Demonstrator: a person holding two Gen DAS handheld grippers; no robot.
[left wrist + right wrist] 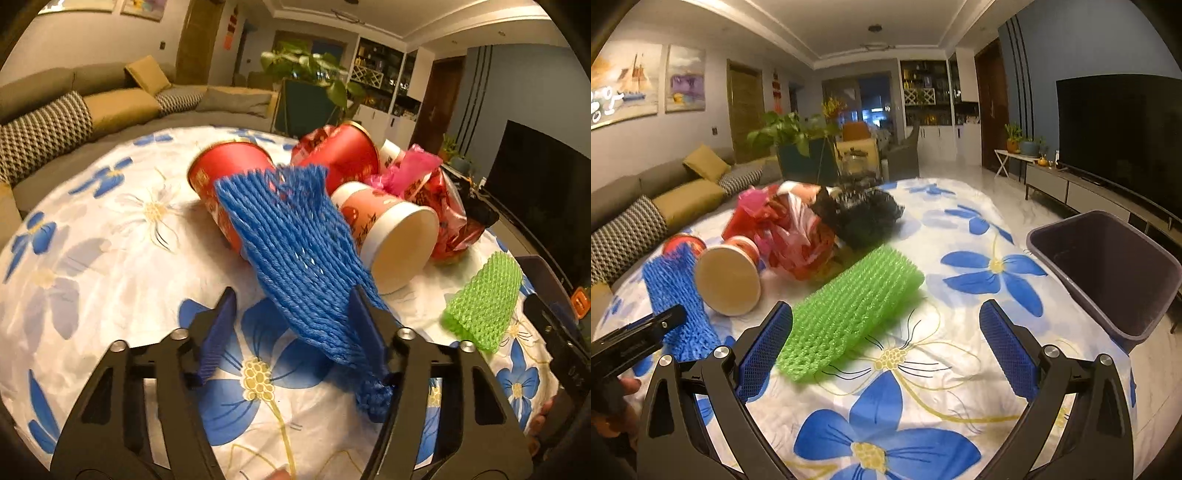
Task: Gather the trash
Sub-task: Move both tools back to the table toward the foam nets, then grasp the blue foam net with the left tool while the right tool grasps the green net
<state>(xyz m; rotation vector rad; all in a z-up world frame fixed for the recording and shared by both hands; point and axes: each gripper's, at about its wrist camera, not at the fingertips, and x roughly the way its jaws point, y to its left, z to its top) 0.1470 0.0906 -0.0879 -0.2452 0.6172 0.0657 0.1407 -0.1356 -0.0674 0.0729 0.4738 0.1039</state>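
A blue foam net (295,236) lies on the floral tablecloth, its far end resting on a red paper cup (221,170). My left gripper (293,295) is open around the net's near end, and the net touches the right pad only. A green foam net (849,306) lies flat just ahead of my right gripper (885,306), close to its left finger. That gripper is wide open and holds nothing. A white-rimmed cup (395,236) lies on its side beside the blue net (676,295). The green net (484,306) also shows at the left wrist view's right edge.
Behind the cups sits a heap of red plastic bags (790,236), a pink bag (410,170) and a black bag (864,214). A grey bin (1108,273) stands at the table's right edge. A sofa (646,206) runs along the left, a TV (1119,125) along the right.
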